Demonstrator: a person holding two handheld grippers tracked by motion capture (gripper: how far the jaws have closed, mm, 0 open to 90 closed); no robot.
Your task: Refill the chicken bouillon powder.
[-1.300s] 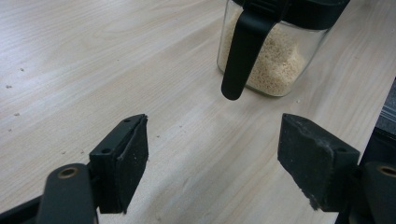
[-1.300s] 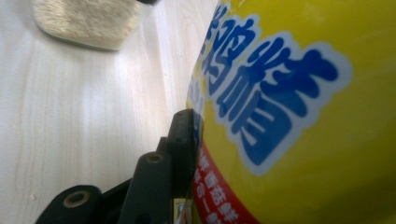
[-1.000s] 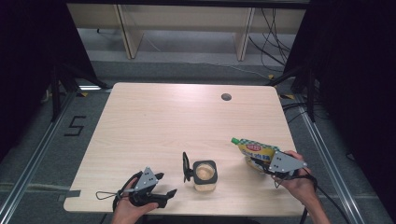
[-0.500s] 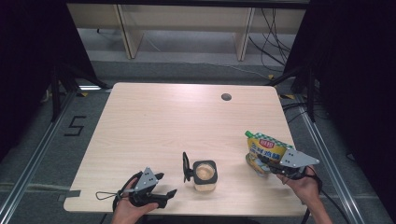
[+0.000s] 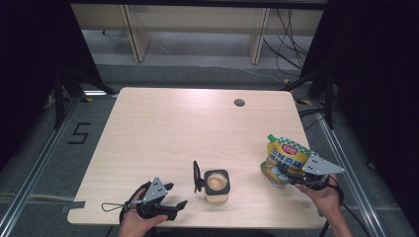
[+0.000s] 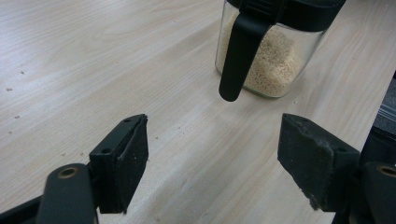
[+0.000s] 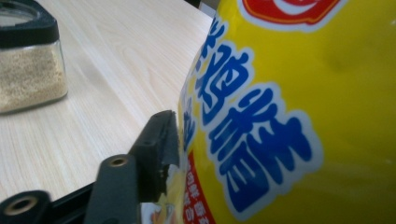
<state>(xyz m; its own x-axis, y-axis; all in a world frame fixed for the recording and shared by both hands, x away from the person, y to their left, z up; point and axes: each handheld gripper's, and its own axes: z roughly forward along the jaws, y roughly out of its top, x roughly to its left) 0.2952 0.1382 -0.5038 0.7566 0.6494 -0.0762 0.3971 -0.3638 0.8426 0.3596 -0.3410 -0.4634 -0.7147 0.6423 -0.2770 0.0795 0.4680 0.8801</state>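
A yellow stand-up pouch [image 5: 286,160] with blue lettering [image 7: 280,116] stands upright near the table's right edge. My right gripper [image 5: 279,173] reaches around its lower part; its jaws have just been opening with the pouch between them. One pad [image 7: 163,140] lies at the pouch's side without denting it, and the other is hidden behind the pouch. A square glass jar [image 5: 216,183] of pale grains [image 6: 266,60] stands at the front middle, its black lid flap [image 5: 196,177] swung open to the left. My left gripper [image 5: 177,195] rests open on the table, pointing at the jar [image 7: 28,70].
The light wooden table [image 5: 173,128] has a round cable hole [image 5: 239,102] at the back right. Metal floor rails run along both sides, and shelving legs and cables lie behind the table.
My right gripper has moved the pouch rightward and stood it upright from a tilted pose, and its jaws look wider. The left gripper and the jar have stayed put.
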